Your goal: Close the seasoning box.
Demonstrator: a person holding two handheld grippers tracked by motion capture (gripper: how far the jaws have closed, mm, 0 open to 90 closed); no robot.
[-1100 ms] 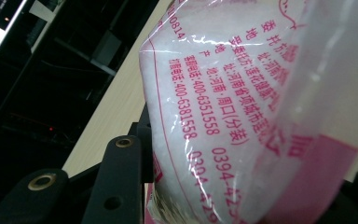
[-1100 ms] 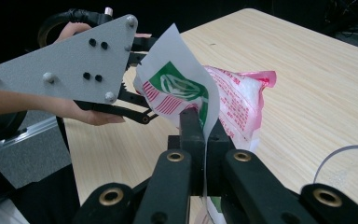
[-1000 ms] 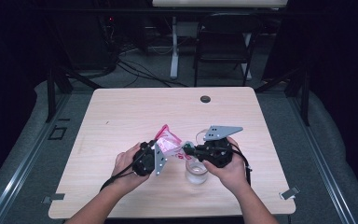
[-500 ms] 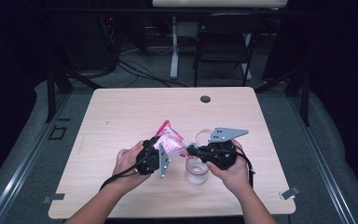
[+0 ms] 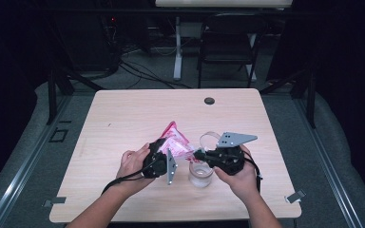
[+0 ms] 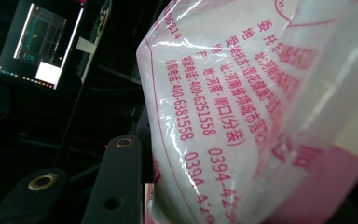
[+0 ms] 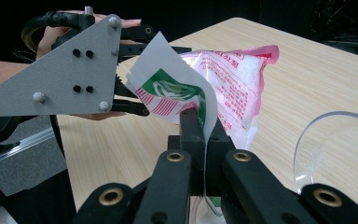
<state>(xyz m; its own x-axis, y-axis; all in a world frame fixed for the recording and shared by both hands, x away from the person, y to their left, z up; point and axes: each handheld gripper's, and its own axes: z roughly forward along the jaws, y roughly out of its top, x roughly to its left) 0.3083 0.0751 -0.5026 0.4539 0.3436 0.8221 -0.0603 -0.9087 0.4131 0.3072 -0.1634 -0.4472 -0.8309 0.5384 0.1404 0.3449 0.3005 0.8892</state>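
A pink-and-white plastic bag (image 5: 175, 140) of white grains hangs above the table's middle between both hands. My left gripper (image 5: 165, 149) is shut on the bag's body; the bag (image 6: 261, 107) looms close in the left gripper view beside one black finger (image 6: 116, 182). My right gripper (image 5: 196, 155) is shut on a torn corner flap. In the right gripper view its jaws (image 7: 199, 122) pinch that white, green-printed flap (image 7: 168, 88), and the bag (image 7: 235, 77) stretches back to the left gripper's grey plate (image 7: 60, 74).
A clear glass jar (image 5: 200, 175) stands on the wooden table (image 5: 123, 114) just under the right gripper; a clear curved rim (image 7: 331, 140) shows at the right. A small dark disc (image 5: 209, 100) lies near the far edge. A chair (image 5: 228, 42) stands behind.
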